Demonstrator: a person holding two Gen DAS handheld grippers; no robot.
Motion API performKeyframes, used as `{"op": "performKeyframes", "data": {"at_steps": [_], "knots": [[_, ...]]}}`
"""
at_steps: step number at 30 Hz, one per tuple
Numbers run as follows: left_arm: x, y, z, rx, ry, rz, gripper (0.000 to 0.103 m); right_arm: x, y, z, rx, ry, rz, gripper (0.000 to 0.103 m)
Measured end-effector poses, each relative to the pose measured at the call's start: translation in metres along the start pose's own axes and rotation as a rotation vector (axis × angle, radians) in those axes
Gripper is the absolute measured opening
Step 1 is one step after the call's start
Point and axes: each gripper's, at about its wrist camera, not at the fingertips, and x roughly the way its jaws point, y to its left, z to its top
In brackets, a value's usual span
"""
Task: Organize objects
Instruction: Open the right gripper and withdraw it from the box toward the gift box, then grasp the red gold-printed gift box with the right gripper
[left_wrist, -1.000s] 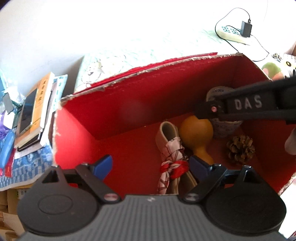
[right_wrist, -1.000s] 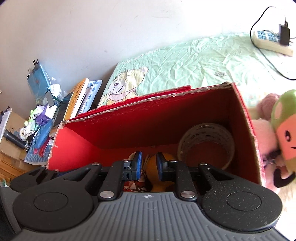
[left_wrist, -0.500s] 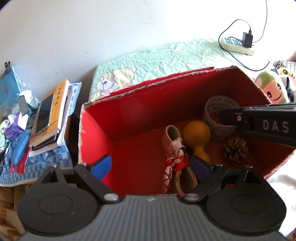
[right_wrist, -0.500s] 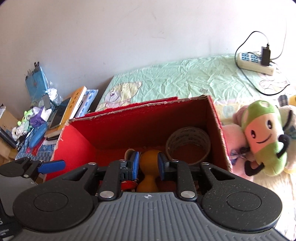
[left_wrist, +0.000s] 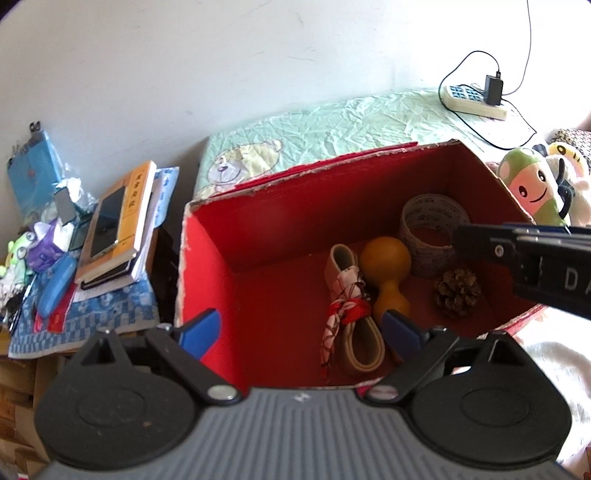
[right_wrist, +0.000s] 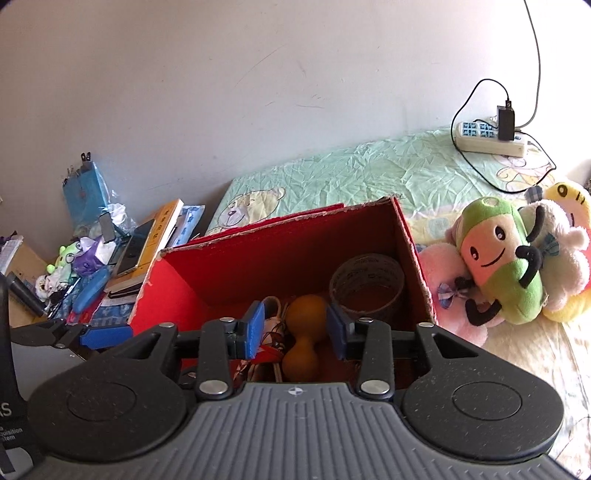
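A red cardboard box (left_wrist: 207, 258) stands open on the bed. Inside it lie an orange gourd (left_wrist: 386, 258), a tape roll (left_wrist: 428, 218), a pine cone (left_wrist: 456, 293) and a beige strap tied with red-and-white cloth (left_wrist: 347, 306). My left gripper (left_wrist: 299, 328) hovers over the box's near edge, wide open and empty. My right gripper (right_wrist: 295, 328) is above the near side of the box (right_wrist: 166, 295). Its jaws are opening with nothing pressed between the pads. The gourd (right_wrist: 306, 314) and the tape roll (right_wrist: 365, 273) lie below it in the box.
Plush toys (right_wrist: 495, 258) crowd the bed right of the box. A power strip (right_wrist: 487, 138) with a charger and cable lies at the back of the green sheet (left_wrist: 351, 122). Left of the box, a low table carries stacked books with a phone (left_wrist: 118, 229) and small clutter.
Both grippers have risen and drawn back from the box, so more of the bed and the toys shows. The right gripper's jaws have spread apart. The box's contents have not moved.
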Motion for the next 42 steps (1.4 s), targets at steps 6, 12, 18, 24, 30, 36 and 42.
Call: {"op": "performKeyframes", "data": {"at_steps": [6,12,18,24,30,36,42], "knots": [[-0.010,-0.008,-0.004,-0.035,0.002,0.042,0.095,-0.009,-0.005,-0.007,-0.012,0.013,0.046,0.047],[-0.026,-0.017,-0.010,-0.067,-0.005,0.071,0.095,-0.025,-0.012,-0.012,-0.056,0.036,0.092,0.047],[-0.037,-0.021,-0.020,-0.121,0.002,0.080,0.095,-0.032,-0.025,-0.020,-0.065,0.089,0.156,0.047],[-0.048,-0.015,-0.044,-0.179,-0.008,0.094,0.095,-0.032,-0.031,-0.034,-0.069,0.164,0.258,0.047],[-0.043,-0.004,-0.078,-0.237,0.021,0.044,0.097,-0.014,-0.030,-0.049,-0.054,0.261,0.302,0.047],[-0.030,0.000,-0.108,-0.282,0.050,-0.018,0.098,0.006,-0.026,-0.058,-0.004,0.357,0.325,0.047],[-0.023,0.010,-0.124,-0.309,0.043,-0.053,0.101,0.014,-0.018,-0.068,0.008,0.421,0.338,0.047]]}}
